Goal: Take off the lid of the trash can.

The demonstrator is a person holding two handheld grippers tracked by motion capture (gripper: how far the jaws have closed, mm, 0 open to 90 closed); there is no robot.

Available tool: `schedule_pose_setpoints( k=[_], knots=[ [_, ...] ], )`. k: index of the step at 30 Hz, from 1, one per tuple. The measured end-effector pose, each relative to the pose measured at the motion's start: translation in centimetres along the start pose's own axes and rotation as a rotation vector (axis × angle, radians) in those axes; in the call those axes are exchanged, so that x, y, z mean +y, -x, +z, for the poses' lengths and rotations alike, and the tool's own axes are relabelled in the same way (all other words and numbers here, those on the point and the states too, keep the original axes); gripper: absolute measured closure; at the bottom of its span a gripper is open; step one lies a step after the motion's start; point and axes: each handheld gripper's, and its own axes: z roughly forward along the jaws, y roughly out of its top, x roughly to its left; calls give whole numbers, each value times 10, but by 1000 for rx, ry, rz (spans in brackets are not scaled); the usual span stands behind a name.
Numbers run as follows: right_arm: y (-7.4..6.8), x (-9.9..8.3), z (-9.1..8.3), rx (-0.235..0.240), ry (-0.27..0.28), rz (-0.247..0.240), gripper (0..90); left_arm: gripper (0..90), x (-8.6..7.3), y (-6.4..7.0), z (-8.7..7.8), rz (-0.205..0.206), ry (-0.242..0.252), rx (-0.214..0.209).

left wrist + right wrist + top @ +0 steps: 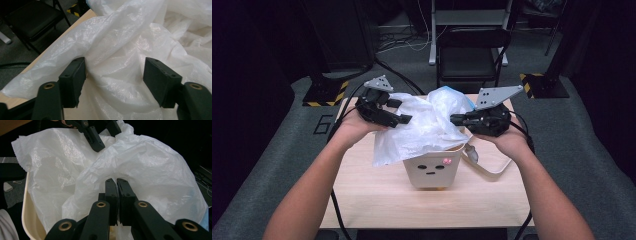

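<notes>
High view: a pale wooden table (377, 200) stands on grey carpet, with a black folding chair (472, 55) beyond its far edge and yellow-black striped bases (328, 92) on the floor to either side of that edge. A cream bin (432, 172) with a small face on its front sits near the middle of the table. A white plastic bag (422, 127) billows out of the bin's mouth and drapes over its left rim. A cream handle (489, 167) lies on the table just right of the bin.

The left gripper (394, 119) is at the bag's left side, above and left of the bin. In the left gripper view its jaws stand wide apart, released, with a fold of the bag (117, 57) bulging between them and touching the left jaw.

The right gripper (457, 119) is at the bag's right side, above the bin's right rim. In the right gripper view its jaws are clenched together on a pinch of the bag (150, 175), and the bin's rim (26, 202) curves past at lower left.

Bare table lies in front of the bin and to both sides of it.
</notes>
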Motion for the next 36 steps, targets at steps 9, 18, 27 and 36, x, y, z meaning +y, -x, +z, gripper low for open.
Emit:
schedule_pose_setpoints(
  k=[9,18,27,36],
  knots=[
    [0,0,0,-3,-1,-2,865,632,-1,-8,3,-11,22,46],
    [0,2,-2,-15,13,-4,870,835,11,-5,-9,65,39,92],
    [-2,12,-13,-33,60,-24,882,875,27,19,2,138,34,-28],
    [-2,24,-21,-46,106,-39,885,876,49,45,30,218,12,-95]
  ],
)
